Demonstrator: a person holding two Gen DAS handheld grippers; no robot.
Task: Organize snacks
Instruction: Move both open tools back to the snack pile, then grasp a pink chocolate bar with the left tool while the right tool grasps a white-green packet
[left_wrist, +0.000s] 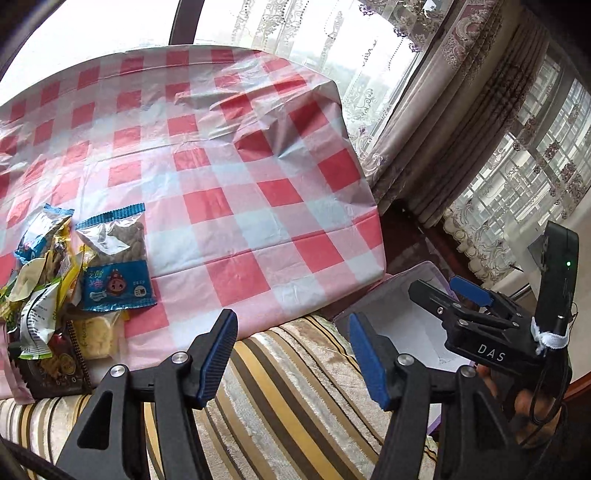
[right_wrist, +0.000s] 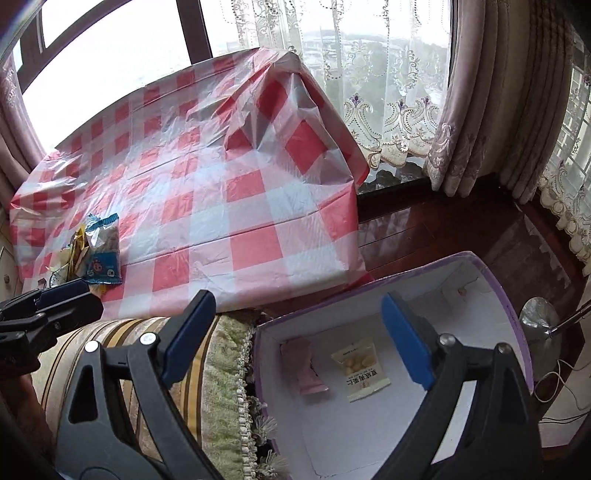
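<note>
A pile of snack packets (left_wrist: 55, 295) lies at the near left of the red-checked tablecloth (left_wrist: 229, 177); a blue-edged clear packet (left_wrist: 118, 266) tops it, and the pile also shows in the right wrist view (right_wrist: 96, 254). A purple box with a white inside (right_wrist: 369, 424) stands below the table's right end and holds a pale yellow packet (right_wrist: 361, 371) and a pink packet (right_wrist: 304, 365). My left gripper (left_wrist: 293, 360) is open and empty over the striped cushion. My right gripper (right_wrist: 297, 338) is open and empty above the box; it also shows in the left wrist view (left_wrist: 448, 291).
A striped cushion with a fringe (right_wrist: 207, 369) lies between table and box. Dark wooden sill (right_wrist: 443, 229), lace curtains (right_wrist: 388, 92) and drapes (left_wrist: 461, 110) stand behind. A metal lamp base (right_wrist: 539, 317) and cables sit right of the box.
</note>
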